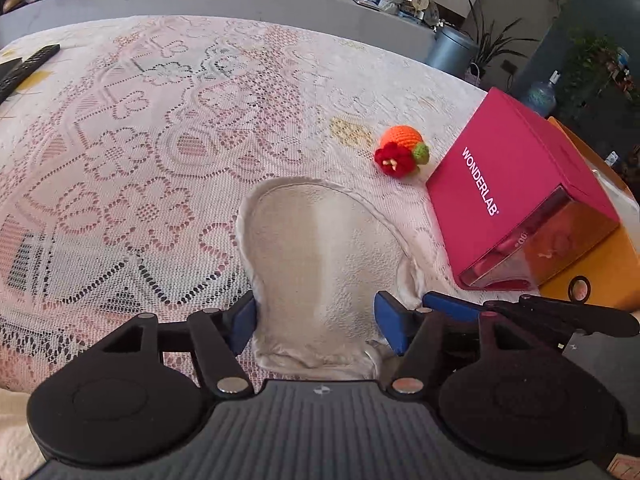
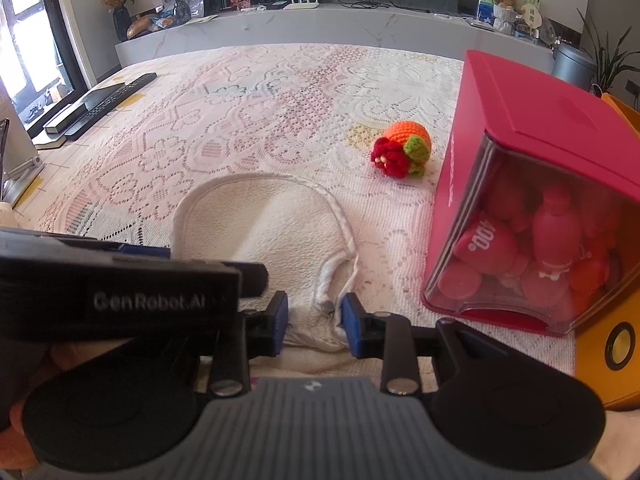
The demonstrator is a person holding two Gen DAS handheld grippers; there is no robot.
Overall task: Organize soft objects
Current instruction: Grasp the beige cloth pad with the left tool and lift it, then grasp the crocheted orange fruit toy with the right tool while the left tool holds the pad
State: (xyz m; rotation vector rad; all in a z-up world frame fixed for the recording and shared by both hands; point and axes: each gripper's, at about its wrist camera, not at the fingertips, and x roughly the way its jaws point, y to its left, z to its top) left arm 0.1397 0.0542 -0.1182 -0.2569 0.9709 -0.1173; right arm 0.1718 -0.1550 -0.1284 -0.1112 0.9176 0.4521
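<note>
Cream-coloured soft cloth bib [image 1: 320, 256] is lying flat on the lace-covered table [image 1: 132, 152], stretching away from both hand-held grippers, the left hand-held gripper [image 1: 316, 322] straddling its near end wide open, the right hand-held gripper [image 2: 314, 320] standing narrowly parted around its bunched neck strap.

Left claw [image 1: 315, 322] spread wide astride pale cloth [image 1: 320, 248], crochet orange [image 1: 401, 150] beyond, pink box [image 1: 516, 184] right, lace tablecloth [image 1: 140, 152]
</note>
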